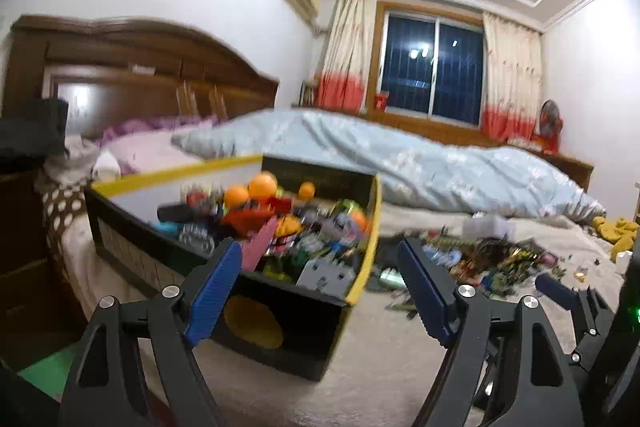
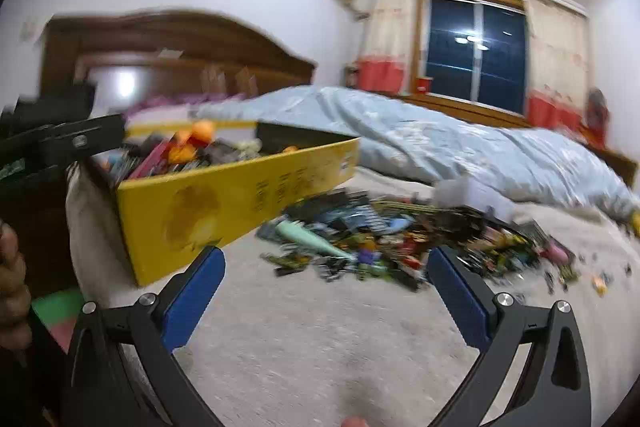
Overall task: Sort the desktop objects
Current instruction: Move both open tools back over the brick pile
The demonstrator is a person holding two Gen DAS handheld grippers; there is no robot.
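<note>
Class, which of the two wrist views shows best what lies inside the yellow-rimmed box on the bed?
The left wrist view: it looks down into the box, showing the orange balls and heaped items. The right wrist view shows mostly the box's yellow side, with only the heap's top above the rim.

Both wrist views look low across the bed point(image 1: 280, 379) – sharing box point(image 1: 280, 331) and clutter point(image 2: 400, 235).

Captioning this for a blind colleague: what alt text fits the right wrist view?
Open right gripper over a bed, nothing between its jaws. Ahead lies a pile of small objects; to its left, a yellow box full of them.
</note>
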